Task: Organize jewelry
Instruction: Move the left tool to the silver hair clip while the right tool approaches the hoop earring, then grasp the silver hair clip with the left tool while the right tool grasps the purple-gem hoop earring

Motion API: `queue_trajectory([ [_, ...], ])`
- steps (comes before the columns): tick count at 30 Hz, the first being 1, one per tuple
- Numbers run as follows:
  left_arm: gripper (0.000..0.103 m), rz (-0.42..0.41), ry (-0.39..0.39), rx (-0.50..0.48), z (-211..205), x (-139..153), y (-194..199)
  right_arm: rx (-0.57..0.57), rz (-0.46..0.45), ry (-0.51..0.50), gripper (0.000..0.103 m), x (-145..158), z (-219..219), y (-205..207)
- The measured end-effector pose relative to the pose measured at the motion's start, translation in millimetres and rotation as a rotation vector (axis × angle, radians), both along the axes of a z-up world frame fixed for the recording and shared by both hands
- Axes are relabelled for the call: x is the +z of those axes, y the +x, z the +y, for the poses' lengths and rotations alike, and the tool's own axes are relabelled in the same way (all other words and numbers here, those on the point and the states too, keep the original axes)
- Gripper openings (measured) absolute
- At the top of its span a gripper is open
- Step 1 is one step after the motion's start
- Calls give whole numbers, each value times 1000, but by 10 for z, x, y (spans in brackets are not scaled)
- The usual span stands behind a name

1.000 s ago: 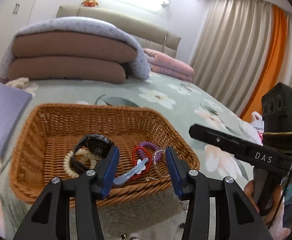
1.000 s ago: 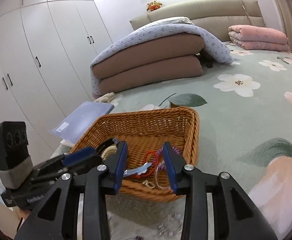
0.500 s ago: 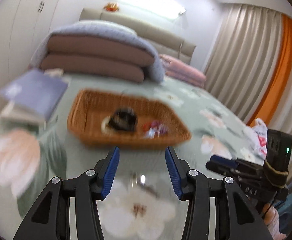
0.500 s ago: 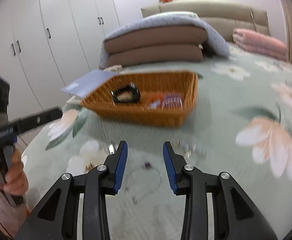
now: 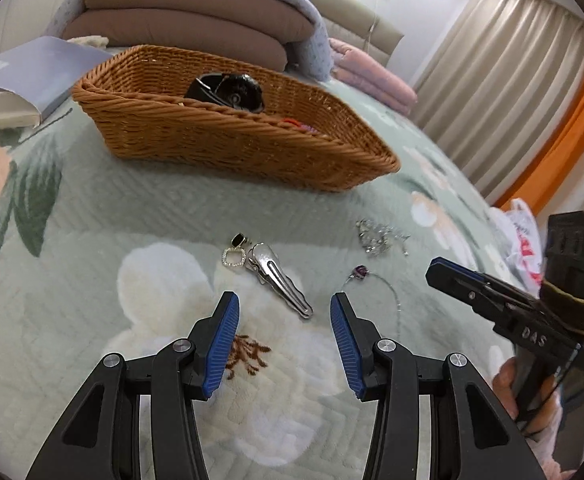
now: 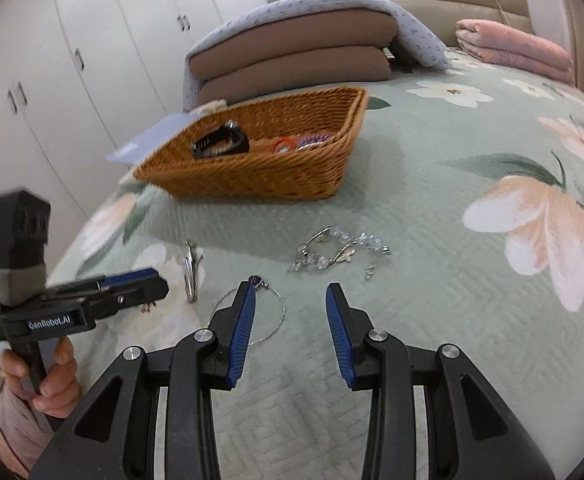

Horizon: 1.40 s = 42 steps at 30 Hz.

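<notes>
A wicker basket (image 5: pixel 219 136) (image 6: pixel 259 172) sits on the floral bedspread and holds a black watch (image 5: pixel 227 88) (image 6: pixel 219 145) and coiled hair ties (image 6: pixel 304 143). On the bedspread in front of it lie a silver hair clip (image 5: pixel 279 278) (image 6: pixel 191 270), a black and crystal earring (image 5: pixel 235 252), a thin necklace with a purple pendant (image 5: pixel 360 271) (image 6: pixel 256 281) and a tangled crystal bracelet (image 5: pixel 380 236) (image 6: pixel 338 250). My left gripper (image 5: pixel 283 308) is open just short of the hair clip, nothing between its pads. My right gripper (image 6: pixel 289 300) is open above the necklace, empty.
Folded brown and lilac bedding (image 6: pixel 296 52) and a pink blanket (image 6: pixel 512 48) lie behind the basket. A lilac folder (image 5: pixel 31 68) rests at the basket's left. White wardrobes (image 6: pixel 71 64) stand on the left, curtains (image 5: pixel 512 92) on the right. A hand (image 6: pixel 47 380) holds the left gripper's handle.
Both grippers have drawn back from over the basket and sunk toward the bedspread. The loose jewelry in front of the basket has come into view. Both stay open and empty.
</notes>
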<state>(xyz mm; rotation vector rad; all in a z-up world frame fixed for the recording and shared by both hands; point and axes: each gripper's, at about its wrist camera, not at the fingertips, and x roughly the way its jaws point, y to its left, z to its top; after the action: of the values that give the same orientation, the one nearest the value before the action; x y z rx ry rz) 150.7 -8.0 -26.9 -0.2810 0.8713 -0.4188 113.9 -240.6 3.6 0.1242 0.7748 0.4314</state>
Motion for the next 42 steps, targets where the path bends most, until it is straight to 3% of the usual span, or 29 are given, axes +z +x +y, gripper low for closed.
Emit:
queue_trajectory([
  [8, 49, -11, 104, 32, -232, -15, 175, 13, 28, -38, 40, -61, 83, 77],
  [12, 48, -15, 157, 40, -309, -16, 226, 77, 53, -73, 40, -80, 194, 133],
  [16, 33, -15, 199, 54, -334, -34, 251, 126, -3, -203, 40, -13, 367, 182],
  [21, 20, -9, 195, 33, -214, -21, 185, 194, 29, -192, 40, -73, 446, 242],
  [26, 20, -18, 202, -15, -146, 1, 65, 210, 29, -274, 40, -156, 579, 272],
  [37, 20, -19, 179, -20, -125, -5, 63, 234, -7, -335, 39, -234, 741, 373],
  [42, 20, -29, 208, -11, -180, 2, 58, 249, -27, -345, 25, -243, 782, 320],
])
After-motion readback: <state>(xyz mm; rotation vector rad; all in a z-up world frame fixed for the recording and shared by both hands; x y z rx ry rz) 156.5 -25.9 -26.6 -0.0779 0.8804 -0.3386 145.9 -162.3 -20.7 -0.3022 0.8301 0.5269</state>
